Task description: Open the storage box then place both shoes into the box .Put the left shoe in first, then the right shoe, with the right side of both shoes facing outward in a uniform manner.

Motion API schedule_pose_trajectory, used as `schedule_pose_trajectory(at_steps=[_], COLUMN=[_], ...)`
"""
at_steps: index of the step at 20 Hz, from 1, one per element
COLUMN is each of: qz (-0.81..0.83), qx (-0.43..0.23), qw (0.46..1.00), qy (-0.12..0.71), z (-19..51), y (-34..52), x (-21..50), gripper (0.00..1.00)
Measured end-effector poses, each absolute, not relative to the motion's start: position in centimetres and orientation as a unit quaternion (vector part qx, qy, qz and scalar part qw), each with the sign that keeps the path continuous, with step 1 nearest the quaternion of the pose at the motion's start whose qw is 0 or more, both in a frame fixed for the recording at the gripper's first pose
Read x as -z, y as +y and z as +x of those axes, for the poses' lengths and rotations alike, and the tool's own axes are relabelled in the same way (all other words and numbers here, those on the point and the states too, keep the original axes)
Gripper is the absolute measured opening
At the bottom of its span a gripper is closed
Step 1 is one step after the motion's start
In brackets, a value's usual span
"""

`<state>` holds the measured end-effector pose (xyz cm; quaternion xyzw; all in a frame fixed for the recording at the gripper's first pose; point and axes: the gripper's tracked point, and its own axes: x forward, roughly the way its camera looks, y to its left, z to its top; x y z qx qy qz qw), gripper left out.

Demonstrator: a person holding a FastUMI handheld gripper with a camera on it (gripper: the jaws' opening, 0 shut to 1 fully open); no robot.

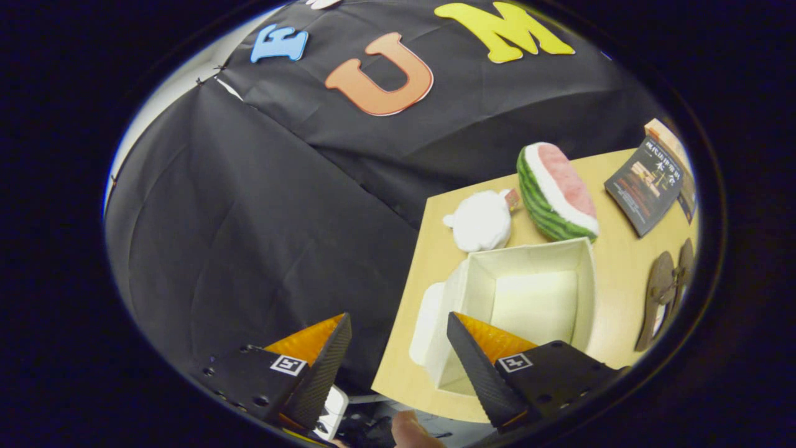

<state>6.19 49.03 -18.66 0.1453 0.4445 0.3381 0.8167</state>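
Box (pixel 528 292) sits uncovered just beyond the spread, empty tool (pixel 398 330).

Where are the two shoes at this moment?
In the gripper view, the shoes lie together on the table, just beyond the open storage box, below the book; the gripper is open.

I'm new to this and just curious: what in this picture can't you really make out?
- Shoes: small, squeezed at the table edge; left from right unclear.
- Box: near wall hidden behind a finger of the open gripper.
- Lid: mostly behind the box.
- Book: print too small.
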Motion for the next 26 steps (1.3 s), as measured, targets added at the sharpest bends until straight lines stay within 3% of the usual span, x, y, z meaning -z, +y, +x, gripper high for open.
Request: schedule_pose_trajectory(at_steps=[8,17,24,26], qz=[0.082,-0.020,-0.092,-0.111], qx=[-0.256,-0.168,-0.138,-0.106], qw=[0.846,0.838,0.802,0.799], qy=[0.461,0.519,0.574,0.581], z=[12.3,13.9,13.4,13.8], y=[32.0,14.3,8.6,7.1], x=[23.6,33.1,40.3,42.1], gripper=[0.96,0.95,0.95,0.89])
